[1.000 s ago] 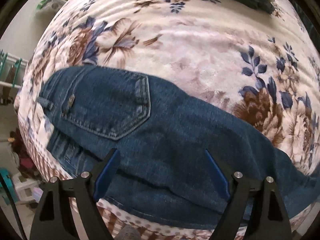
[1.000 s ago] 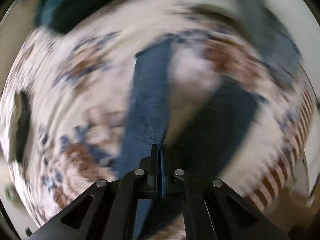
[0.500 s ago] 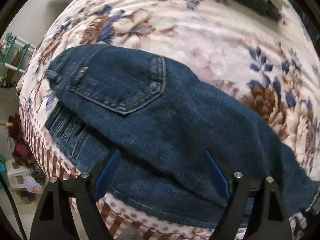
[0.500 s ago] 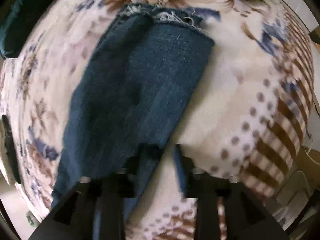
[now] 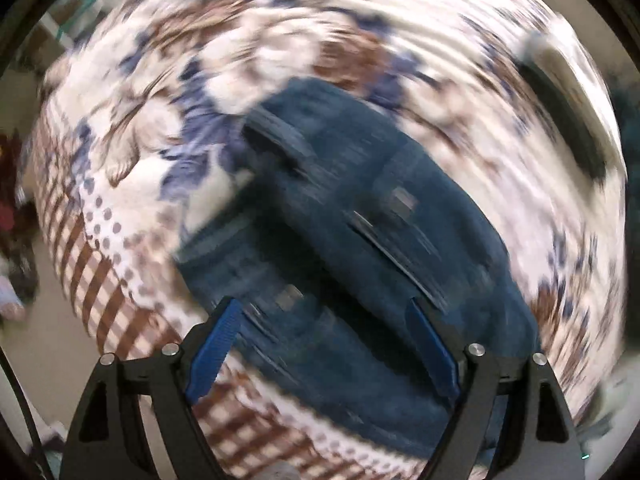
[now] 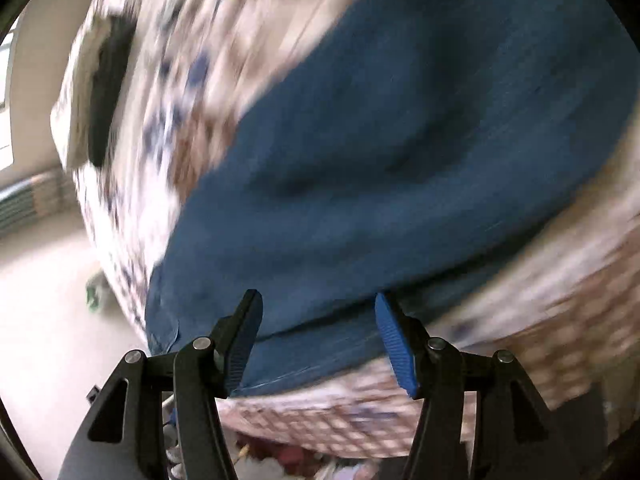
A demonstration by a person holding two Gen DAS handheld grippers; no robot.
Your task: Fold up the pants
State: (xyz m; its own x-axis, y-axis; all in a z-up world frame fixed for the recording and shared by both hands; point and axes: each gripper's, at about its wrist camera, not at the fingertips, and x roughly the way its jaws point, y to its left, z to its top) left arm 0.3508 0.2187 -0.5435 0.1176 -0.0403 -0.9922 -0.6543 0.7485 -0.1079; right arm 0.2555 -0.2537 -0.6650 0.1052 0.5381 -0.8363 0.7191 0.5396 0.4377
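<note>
Left wrist view: the left gripper (image 5: 320,344) hung released, jaws wide, over the jeans (image 5: 360,220), which lay doubled near the bedspread's (image 5: 280,48) striped edge, apparently ready for a regrasp. Right wrist view: the right gripper (image 6: 318,336), likewise released, straddled the jeans' (image 6: 400,140) near edge, holding nothing.

both views are bright with soft, even daylight, and both are heavily smeared by motion blur: the floral bedspread (image 5: 280,52) streaks in arcs around the left view's centre, while the jeans (image 6: 400,140) lose all weave detail in the right view. only each gripper's black frame stays sharp. fisheye bending curves the bed, and dark vignetting rings the corners.
</note>
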